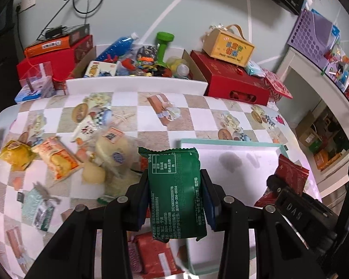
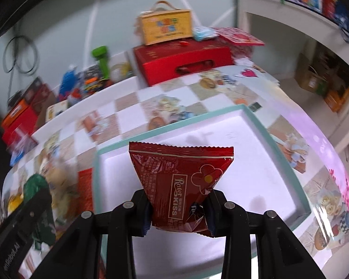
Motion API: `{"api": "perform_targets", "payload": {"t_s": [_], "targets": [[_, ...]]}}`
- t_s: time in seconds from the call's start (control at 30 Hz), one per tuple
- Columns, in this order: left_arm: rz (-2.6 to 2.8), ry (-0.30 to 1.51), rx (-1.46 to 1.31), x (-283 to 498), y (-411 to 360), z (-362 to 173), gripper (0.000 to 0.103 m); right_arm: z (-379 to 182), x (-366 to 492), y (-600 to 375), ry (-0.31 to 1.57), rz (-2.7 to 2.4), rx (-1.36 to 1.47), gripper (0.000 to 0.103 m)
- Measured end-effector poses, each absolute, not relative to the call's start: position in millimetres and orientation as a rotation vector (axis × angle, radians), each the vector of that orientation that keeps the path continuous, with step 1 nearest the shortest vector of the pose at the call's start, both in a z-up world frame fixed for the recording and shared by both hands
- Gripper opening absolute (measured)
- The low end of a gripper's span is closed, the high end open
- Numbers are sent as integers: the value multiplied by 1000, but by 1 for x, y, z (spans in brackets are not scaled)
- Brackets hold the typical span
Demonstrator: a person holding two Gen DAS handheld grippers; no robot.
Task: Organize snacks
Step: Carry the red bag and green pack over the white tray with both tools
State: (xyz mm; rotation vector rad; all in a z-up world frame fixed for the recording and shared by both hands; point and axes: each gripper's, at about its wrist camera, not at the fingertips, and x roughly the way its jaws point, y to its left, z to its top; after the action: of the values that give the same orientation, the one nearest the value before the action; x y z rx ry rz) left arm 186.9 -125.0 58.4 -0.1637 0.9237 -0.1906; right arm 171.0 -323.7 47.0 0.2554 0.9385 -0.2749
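My left gripper [image 1: 175, 200] is shut on a green snack packet [image 1: 174, 190], held upright above the table at the left edge of a shallow white tray with a teal rim [image 1: 230, 142]. My right gripper [image 2: 178, 211] is shut on a red snack packet [image 2: 181, 181], held over the tray [image 2: 172, 125]. The right gripper with its red packet [image 1: 290, 174] shows at the right of the left wrist view. The left gripper with the green packet [image 2: 36, 186] shows at the lower left of the right wrist view. The tray holds nothing I can see.
Several loose snacks lie on the checkered tablecloth to the left: a yellow packet [image 1: 16, 153], an orange packet [image 1: 58, 158], a pale round bun [image 1: 94, 174], a mint packet [image 1: 38, 207]. A red packet [image 1: 153, 253] lies under my left gripper. Red boxes [image 1: 235, 81] and a cluttered carton [image 1: 137, 62] line the back.
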Motion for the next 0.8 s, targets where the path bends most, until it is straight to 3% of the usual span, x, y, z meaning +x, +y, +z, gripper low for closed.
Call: {"api": "perform_targets", "payload": {"t_s": [0.8], "targets": [[-305, 991, -23, 213, -222, 11, 41, 0, 160, -422, 1024, -483, 383, 39]]}}
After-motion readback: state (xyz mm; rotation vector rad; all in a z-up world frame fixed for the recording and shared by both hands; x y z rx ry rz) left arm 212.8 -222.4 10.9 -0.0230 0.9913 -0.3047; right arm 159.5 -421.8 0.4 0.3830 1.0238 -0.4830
